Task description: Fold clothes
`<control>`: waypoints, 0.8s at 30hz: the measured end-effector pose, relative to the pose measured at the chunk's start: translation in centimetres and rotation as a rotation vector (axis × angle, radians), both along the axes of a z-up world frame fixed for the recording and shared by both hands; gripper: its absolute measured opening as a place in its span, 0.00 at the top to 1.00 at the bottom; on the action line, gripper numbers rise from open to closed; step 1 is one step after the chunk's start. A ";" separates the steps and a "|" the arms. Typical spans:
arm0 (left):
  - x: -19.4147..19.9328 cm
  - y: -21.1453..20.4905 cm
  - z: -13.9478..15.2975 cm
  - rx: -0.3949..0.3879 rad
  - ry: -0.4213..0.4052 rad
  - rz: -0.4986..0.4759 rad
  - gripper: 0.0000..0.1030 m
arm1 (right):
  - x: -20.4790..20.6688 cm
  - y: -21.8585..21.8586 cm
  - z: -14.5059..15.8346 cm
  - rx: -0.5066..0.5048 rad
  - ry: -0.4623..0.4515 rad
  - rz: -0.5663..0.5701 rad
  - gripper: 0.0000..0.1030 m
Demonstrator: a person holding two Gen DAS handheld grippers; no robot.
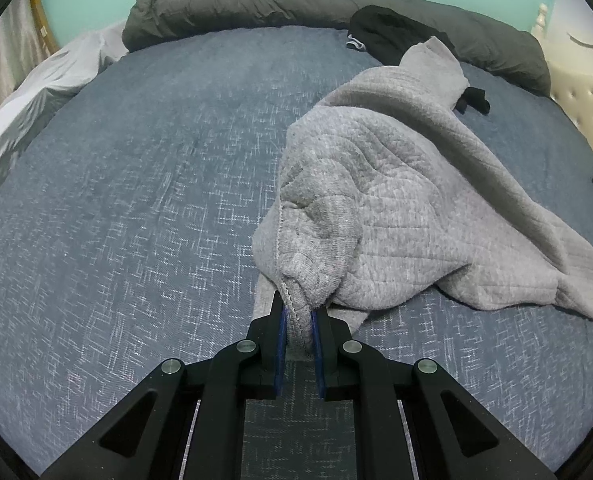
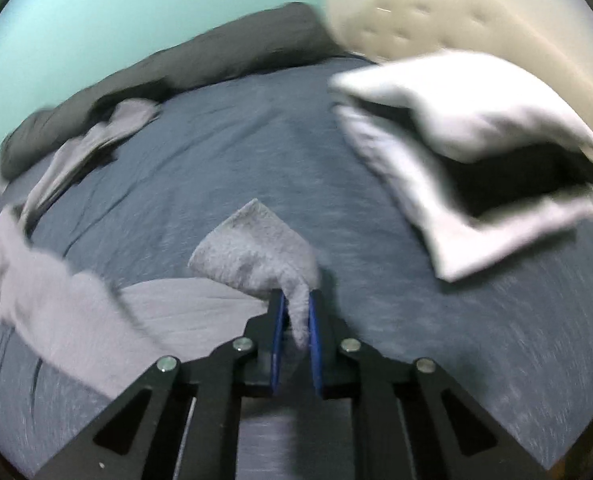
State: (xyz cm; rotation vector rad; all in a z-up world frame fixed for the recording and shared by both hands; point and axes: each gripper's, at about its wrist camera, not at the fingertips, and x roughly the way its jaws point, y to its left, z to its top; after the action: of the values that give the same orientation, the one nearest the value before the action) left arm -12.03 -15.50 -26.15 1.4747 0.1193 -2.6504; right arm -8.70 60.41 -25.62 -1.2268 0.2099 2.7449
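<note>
1. Left gripper [image 1: 299,312]: fingers clamped on a stitched hem of the grey sweatshirt [image 1: 396,200].
2. Right gripper [image 2: 295,312]: fingers pinched on a corner of the same grey fabric; view blurred.
3. Sweatshirt lies bunched on the blue bed [image 1: 136,200], toward its near edge.
4. Folded white and black stack [image 2: 476,160] near the headboard edge.

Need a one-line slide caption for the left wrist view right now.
Left gripper clamped on the hem of a rumpled grey sweatshirt lying on the blue bedspread.
</note>
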 end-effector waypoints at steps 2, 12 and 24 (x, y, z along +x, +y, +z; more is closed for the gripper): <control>0.1 0.0 0.0 0.003 -0.001 0.001 0.89 | 0.4 1.5 -0.6 -0.008 -0.021 -0.060 0.89; -0.1 -0.1 0.5 0.010 0.002 0.002 0.89 | 1.0 -0.1 -0.1 -0.024 -0.003 -0.045 0.89; -0.6 -0.2 1.2 0.016 0.021 -0.018 0.89 | -3.7 -19.9 -0.2 -0.012 -0.095 0.592 0.57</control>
State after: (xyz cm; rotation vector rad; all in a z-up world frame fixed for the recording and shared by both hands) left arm -12.59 -15.69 -24.93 1.4598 0.1298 -2.6856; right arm -12.36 40.55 -25.78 -1.6369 -0.1800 3.1459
